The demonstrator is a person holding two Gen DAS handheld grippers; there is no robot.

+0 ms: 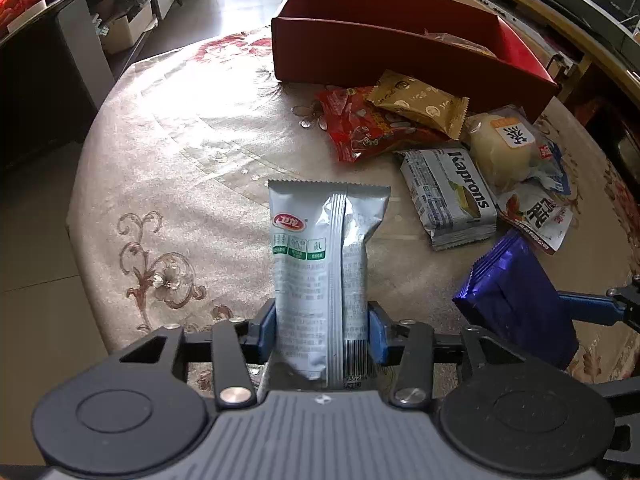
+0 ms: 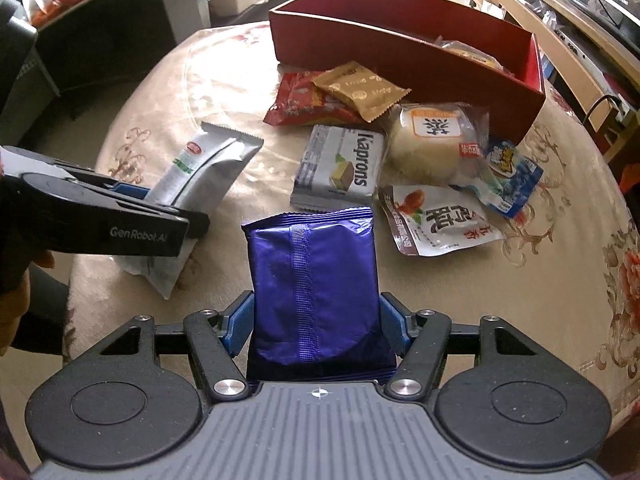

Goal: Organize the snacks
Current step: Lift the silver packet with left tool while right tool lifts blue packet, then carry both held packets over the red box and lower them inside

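My left gripper (image 1: 322,328) is shut on the lower part of a silver snack packet (image 1: 320,248), which stands upright above the round table. My right gripper (image 2: 316,320) is shut on a shiny blue packet (image 2: 312,280), also held off the cloth. In the right wrist view the silver packet (image 2: 208,160) and the left gripper (image 2: 168,204) are at the left. The blue packet (image 1: 516,300) shows at the lower right of the left wrist view. A long red box (image 2: 360,44) lies at the table's far side, with a wrapped snack (image 2: 468,52) inside its right end.
Loose snacks lie in front of the box: a red packet (image 2: 304,100), a gold one (image 2: 360,90), a Kaprons wafer pack (image 2: 340,168), a wrapped bun (image 2: 432,144), a blue-and-white pouch (image 2: 508,172) and a white pouch (image 2: 436,220). The floral tablecloth (image 2: 192,92) is bare at left.
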